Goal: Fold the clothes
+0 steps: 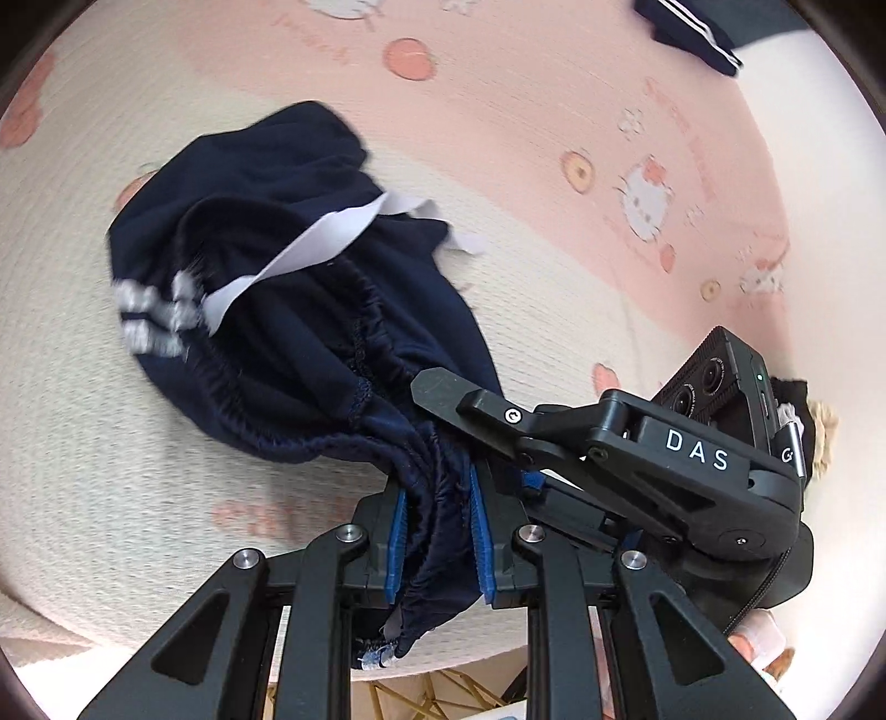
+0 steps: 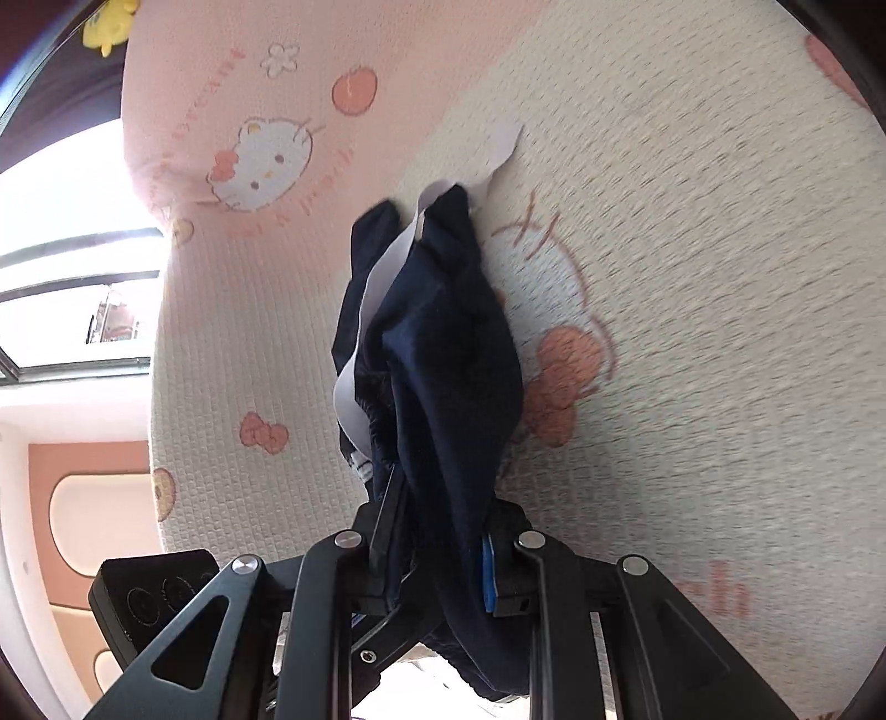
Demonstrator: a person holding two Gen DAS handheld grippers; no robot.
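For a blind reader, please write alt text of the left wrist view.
The left gripper is shut on the bunched waistband of navy shorts, which hang over a pink and cream cartoon blanket. The right gripper grips the shorts beside it.

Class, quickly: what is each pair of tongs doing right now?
Left tongs: closed on the navy blue fabric shorts with white stripes.
Right tongs: closed on the same shorts.

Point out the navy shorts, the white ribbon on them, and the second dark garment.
navy shorts (image 1: 310,332), left wrist view, gathered waistband.
white ribbon (image 1: 326,243), left wrist view, middle of strip.
second dark garment (image 1: 692,33), left wrist view, striped edge.
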